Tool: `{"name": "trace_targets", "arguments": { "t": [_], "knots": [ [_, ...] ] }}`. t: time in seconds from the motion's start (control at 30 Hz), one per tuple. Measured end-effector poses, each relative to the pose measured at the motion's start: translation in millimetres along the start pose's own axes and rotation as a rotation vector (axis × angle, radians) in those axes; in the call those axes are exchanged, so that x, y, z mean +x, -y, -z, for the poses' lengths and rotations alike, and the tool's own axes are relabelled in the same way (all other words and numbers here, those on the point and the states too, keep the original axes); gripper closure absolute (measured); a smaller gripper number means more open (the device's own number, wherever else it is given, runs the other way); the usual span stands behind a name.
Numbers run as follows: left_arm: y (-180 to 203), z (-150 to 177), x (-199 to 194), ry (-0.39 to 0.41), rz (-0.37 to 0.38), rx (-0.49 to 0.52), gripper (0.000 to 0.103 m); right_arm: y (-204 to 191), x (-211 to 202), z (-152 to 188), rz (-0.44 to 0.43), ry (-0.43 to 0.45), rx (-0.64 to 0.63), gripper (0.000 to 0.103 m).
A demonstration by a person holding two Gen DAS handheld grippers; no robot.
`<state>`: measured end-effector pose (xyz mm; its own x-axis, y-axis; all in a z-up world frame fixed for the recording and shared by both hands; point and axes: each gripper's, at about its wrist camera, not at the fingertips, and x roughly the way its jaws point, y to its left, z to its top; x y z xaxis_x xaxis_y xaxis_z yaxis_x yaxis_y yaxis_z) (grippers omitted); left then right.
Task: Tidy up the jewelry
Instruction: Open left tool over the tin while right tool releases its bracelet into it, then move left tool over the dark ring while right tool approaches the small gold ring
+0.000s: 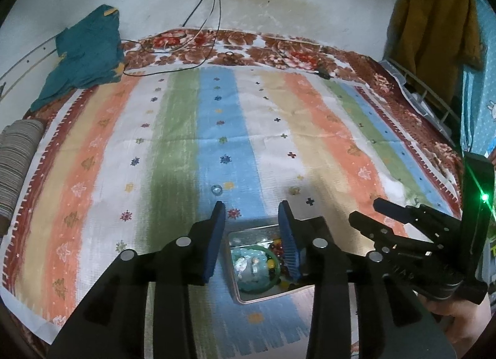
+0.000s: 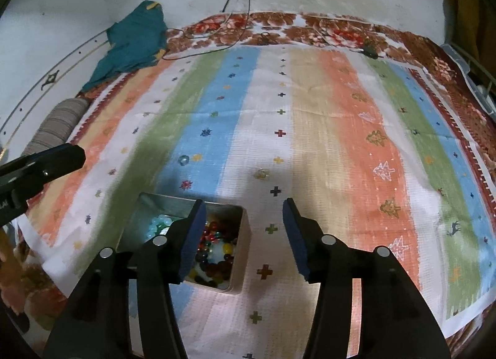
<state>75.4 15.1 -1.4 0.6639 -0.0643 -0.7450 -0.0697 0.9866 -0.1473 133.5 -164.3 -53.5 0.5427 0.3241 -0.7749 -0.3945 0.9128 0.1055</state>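
A metal tin (image 1: 248,297) (image 2: 241,253) sits on the striped cloth, holding a pale green bead bracelet (image 1: 252,266) (image 2: 159,224) and several coloured beads (image 2: 214,253). Two small rings lie loose on the cloth beyond it: a clear bluish one (image 1: 216,189) (image 2: 183,159) and a pale yellowish one (image 1: 294,190) (image 2: 262,174). My left gripper (image 1: 251,208) is open and empty, hovering over the tin. My right gripper (image 2: 245,207) is open and empty, just right of the tin; it also shows in the left wrist view (image 1: 365,213).
The striped cloth (image 1: 279,129) covers a floral blanket (image 1: 248,49). A teal garment (image 1: 83,55) and a rolled striped fabric (image 1: 15,160) lie at the left. Cables (image 1: 198,18) hang from a wall socket onto the far edge. A rack with clothes (image 1: 434,27) stands at the right.
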Motion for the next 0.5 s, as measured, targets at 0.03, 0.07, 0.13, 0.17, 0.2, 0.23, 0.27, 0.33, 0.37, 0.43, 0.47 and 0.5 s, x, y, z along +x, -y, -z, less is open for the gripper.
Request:
{"name": "trace_targets", "arguments": {
  "t": [0.03, 0.07, 0.13, 0.17, 0.2, 0.23, 0.27, 0.33, 0.37, 0.43, 0.47, 0.5],
  "knots": [
    [0, 0, 2, -0.004, -0.002, 0.0, 0.063, 0, 0, 0, 0.0, -0.001, 0.001, 0.049],
    [-1, 0, 3, -0.007, -0.003, 0.0, 0.061, 1, 0, -1, -0.003, 0.001, 0.004, 0.048],
    [-2, -1, 6, -0.012, -0.011, -0.002, 0.057, 0, -1, -3, -0.004, 0.007, 0.004, 0.043],
    [-3, -2, 7, -0.013, -0.017, -0.005, 0.054, 0, -2, -4, -0.006, 0.012, 0.006, 0.042],
    [-4, -3, 9, -0.016, -0.025, -0.009, 0.053, 0, -3, -5, -0.009, 0.015, 0.007, 0.041],
    [-6, -4, 11, -0.019, -0.03, -0.014, 0.052, 0, -3, -5, -0.008, 0.018, 0.009, 0.04],
    [-7, -5, 13, -0.022, -0.033, -0.019, 0.051, 1, -3, -6, -0.005, 0.02, 0.01, 0.04],
    [-9, -7, 17, -0.032, -0.038, -0.027, 0.047, 2, -1, -8, 0.001, 0.016, 0.01, 0.039],
    [-9, -8, 19, -0.035, -0.041, -0.027, 0.046, 3, 0, -9, 0.004, 0.012, 0.01, 0.039],
    [-9, -10, 24, -0.042, -0.051, -0.021, 0.045, 4, 4, -11, 0.008, 0.005, 0.011, 0.037],
    [-9, -12, 27, -0.046, -0.057, -0.017, 0.044, 4, 5, -12, 0.012, 0.003, 0.011, 0.037],
    [-9, -13, 29, -0.05, -0.061, -0.016, 0.043, 5, 7, -13, 0.016, 0.001, 0.01, 0.035]
  ]
}}
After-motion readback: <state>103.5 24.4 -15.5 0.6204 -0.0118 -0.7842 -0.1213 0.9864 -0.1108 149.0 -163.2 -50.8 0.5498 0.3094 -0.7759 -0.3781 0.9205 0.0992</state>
